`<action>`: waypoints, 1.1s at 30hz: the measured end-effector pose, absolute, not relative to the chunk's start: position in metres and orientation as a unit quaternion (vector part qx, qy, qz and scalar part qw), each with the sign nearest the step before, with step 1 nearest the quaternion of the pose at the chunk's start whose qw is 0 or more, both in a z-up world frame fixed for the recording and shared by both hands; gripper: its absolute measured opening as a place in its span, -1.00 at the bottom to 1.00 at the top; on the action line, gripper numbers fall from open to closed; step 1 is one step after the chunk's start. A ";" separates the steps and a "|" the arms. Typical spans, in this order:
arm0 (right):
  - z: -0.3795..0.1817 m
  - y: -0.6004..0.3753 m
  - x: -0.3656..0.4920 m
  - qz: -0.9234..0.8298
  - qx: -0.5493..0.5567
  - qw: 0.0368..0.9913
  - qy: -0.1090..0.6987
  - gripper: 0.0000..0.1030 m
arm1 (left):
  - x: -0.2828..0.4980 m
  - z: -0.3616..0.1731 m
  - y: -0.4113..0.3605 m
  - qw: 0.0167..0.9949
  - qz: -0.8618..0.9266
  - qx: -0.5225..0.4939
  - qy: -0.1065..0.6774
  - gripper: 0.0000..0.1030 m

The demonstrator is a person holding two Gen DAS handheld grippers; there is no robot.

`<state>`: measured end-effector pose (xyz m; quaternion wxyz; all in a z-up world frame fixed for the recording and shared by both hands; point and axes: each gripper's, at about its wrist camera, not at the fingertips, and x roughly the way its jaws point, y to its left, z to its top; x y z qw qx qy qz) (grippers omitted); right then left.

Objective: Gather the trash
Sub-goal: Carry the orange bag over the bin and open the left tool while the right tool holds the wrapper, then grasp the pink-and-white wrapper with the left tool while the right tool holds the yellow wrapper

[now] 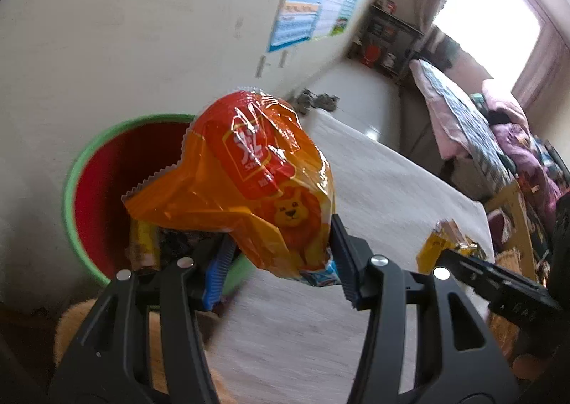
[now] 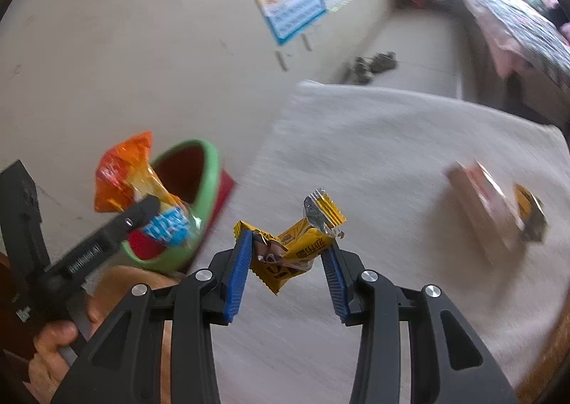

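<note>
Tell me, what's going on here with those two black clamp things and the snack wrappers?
A person is clearing trash off a table, a handheld gripper in each hand. The left gripper is clamped on an orange snack bag, held by the green-rimmed bin. The right gripper grips a crumpled yellow wrapper above the grey tablecloth. More wrappers lie on the table, blurred. Something already sits in the bin.

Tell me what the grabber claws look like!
Each gripper is black plastic with two arms shaped like a fork, with triangle-shaped cut-outs and shiny silver bolts at the joints. The fingers carry ridged blue pads. Seen from the right gripper, the left gripper has small white lettering along its side. A bare hand holds it; no sleeve shows.
</note>
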<state>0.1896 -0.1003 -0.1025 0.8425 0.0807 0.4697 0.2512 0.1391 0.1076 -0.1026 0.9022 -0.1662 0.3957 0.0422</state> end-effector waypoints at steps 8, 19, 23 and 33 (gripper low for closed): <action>-0.091 -0.003 0.223 0.326 0.067 0.825 0.457 -0.22 | 0.140 -0.112 0.191 0.877 0.121 -0.219 0.411 -0.02; -0.111 0.028 0.238 0.363 0.101 0.793 0.479 0.33 | 0.130 -0.124 0.220 0.859 0.167 -0.243 0.419 0.41; -0.113 -0.043 0.239 0.311 0.124 0.813 0.477 0.35 | 0.130 -0.123 0.211 0.863 0.159 -0.226 0.423 0.46; -0.141 -0.306 0.232 0.006 0.138 0.871 0.472 0.35 | 0.150 -0.124 0.139 0.873 0.099 -0.178 0.442 0.51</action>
